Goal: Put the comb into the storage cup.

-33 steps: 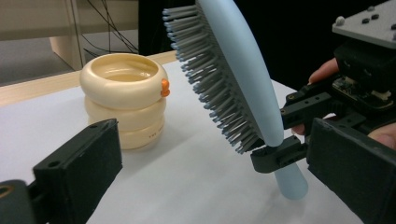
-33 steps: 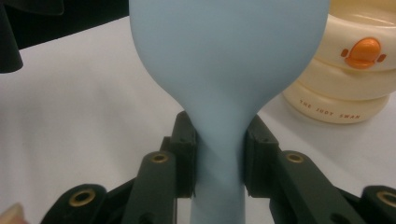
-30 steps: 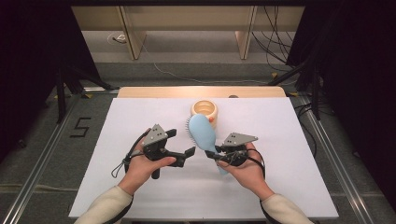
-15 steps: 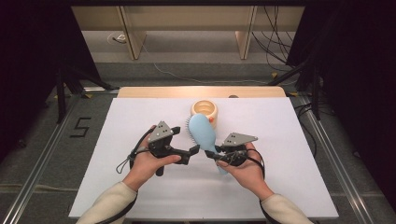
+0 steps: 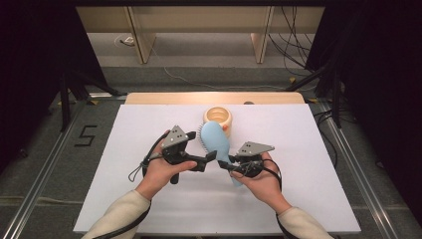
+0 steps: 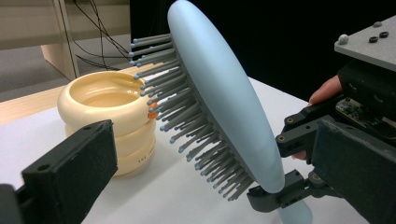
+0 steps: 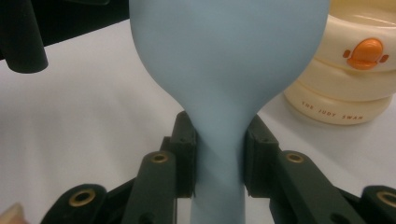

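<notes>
Left gripper [image 5: 211, 156] has crept toward the pale-blue, grey-bristled hairbrush [image 5: 214, 140].

floor: grey [image 5: 189, 74] | wooden furniture legs [image 5: 142, 35] | cables [image 5: 293, 35] | surroundings: dark

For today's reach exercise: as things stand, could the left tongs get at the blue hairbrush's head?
Probably yes. The left tongs stand open beside the hairbrush, which the right tongs hold up by its neck. Nothing lies between; the cream cup sits behind.
</notes>
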The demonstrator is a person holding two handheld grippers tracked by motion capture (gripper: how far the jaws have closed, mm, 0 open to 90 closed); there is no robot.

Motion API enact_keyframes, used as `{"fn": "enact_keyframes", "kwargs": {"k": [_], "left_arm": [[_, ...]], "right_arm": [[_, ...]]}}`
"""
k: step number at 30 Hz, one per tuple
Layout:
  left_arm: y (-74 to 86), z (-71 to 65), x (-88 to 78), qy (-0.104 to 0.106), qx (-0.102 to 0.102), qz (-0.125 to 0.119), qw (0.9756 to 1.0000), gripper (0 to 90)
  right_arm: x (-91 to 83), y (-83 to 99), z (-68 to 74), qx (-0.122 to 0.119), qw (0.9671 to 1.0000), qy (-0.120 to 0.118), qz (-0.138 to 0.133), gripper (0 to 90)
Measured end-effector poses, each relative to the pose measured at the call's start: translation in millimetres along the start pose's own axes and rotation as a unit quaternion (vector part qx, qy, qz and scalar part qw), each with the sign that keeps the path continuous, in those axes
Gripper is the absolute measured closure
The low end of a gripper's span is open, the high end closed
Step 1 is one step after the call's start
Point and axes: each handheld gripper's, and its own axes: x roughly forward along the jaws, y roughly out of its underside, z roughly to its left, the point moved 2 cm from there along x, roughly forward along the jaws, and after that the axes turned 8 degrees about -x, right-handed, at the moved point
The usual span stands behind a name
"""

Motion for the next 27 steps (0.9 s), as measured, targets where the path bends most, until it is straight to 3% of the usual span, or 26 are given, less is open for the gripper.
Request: {"fn": "enact_keyframes", "kwargs": {"k": [27], "left_arm": [[-4.8,-0.3,10.1,-0.002,-0.012,-0.01,0.9999,3.6]], "right_arm": [[2.3,-0.7,2.2,-0.001,1.0,-0.002,-0.001,70.4]]}}
